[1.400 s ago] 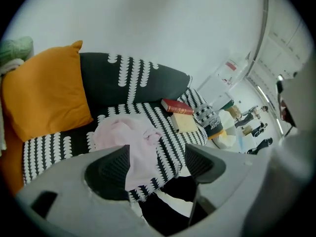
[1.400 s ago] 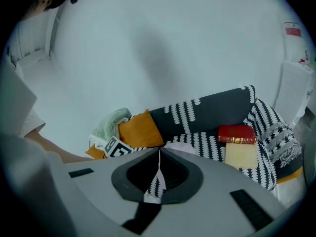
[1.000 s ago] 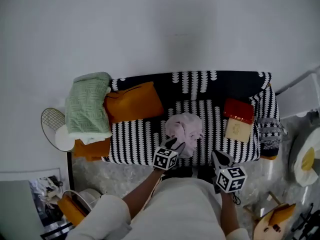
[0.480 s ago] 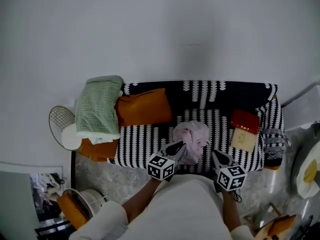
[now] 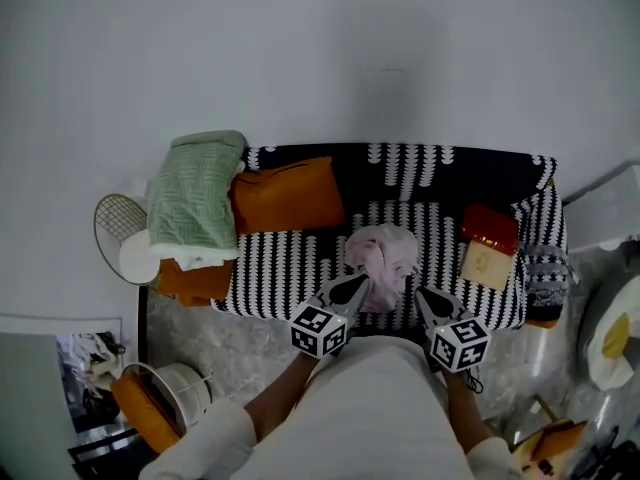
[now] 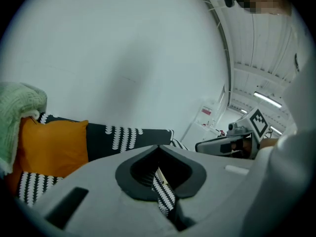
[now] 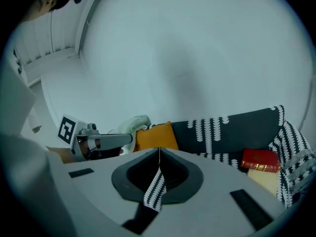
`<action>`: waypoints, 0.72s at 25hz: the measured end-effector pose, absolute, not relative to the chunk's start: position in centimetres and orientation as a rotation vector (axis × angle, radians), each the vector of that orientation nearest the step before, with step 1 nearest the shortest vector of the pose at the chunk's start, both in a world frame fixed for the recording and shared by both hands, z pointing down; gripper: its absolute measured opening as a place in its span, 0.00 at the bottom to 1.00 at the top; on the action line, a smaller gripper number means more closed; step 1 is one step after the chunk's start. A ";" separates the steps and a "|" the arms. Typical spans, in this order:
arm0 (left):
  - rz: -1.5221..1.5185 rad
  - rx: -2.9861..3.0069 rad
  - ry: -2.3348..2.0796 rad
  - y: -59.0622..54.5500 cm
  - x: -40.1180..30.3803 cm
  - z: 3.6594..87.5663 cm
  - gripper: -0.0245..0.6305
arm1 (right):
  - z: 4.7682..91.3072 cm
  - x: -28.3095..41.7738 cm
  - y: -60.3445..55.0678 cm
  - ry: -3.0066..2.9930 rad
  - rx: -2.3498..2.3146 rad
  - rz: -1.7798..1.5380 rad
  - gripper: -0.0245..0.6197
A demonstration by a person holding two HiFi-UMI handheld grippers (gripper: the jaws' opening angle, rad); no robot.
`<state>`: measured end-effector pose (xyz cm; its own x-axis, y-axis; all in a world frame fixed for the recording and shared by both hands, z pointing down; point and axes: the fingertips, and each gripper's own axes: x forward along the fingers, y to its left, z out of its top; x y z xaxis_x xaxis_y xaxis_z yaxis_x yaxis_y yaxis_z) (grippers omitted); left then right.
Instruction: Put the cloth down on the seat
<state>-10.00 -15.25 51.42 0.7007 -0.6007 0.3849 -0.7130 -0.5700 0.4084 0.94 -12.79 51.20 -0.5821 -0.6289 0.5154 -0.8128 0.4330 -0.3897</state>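
- The left gripper (image 6: 158,147) has just been closing. Its jaws now meet tip to tip with nothing between them.
- The right gripper (image 7: 159,150) is also closed and empty, its jaws pressed together along one seam.
- In the head view both grippers sit at the front edge of the black-and-white striped sofa (image 5: 470,173). The left gripper's tips lie at the near left edge of the pink cloth (image 5: 382,256). Whether they touch it cannot be told.
- The cloth lies crumpled on the seat (image 5: 285,266), near its middle, and neither gripper grips it.
- Left of the cloth an orange cushion (image 5: 288,194) leans against the backrest. Beside it a green knitted blanket (image 5: 195,200) is draped over the armrest.
- Right of the cloth lies a red book (image 5: 490,228) with a tan item (image 5: 483,265) just in front of it, both apart from the cloth.
- Nothing lies between the grippers and the cloth.
- Neither gripper view shows the cloth. Each shows the other gripper with its marker cube. The right gripper view also shows the book, the cushion and the blanket.
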 end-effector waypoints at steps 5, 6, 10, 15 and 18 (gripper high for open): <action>0.267 2.376 -0.945 -13.6 -8.4 51.7 0.06 | 51.9 1.9 -10.1 -2.358 1.263 0.924 0.05; 0.268 2.388 -0.935 -13.4 -7.9 51.5 0.06 | 52.0 2.2 -9.7 -2.355 1.267 0.928 0.05; 0.275 2.443 -0.922 -11.4 -6.4 50.0 0.06 | 51.4 3.6 -8.3 -2.374 1.285 0.911 0.05; 0.268 2.468 -0.925 -8.3 -3.5 48.3 0.06 | 49.4 5.8 -6.0 -2.432 1.281 0.853 0.05; 0.256 2.436 -0.950 -5.9 -1.3 47.8 0.06 | 49.0 7.9 -3.1 -2.438 1.273 0.853 0.05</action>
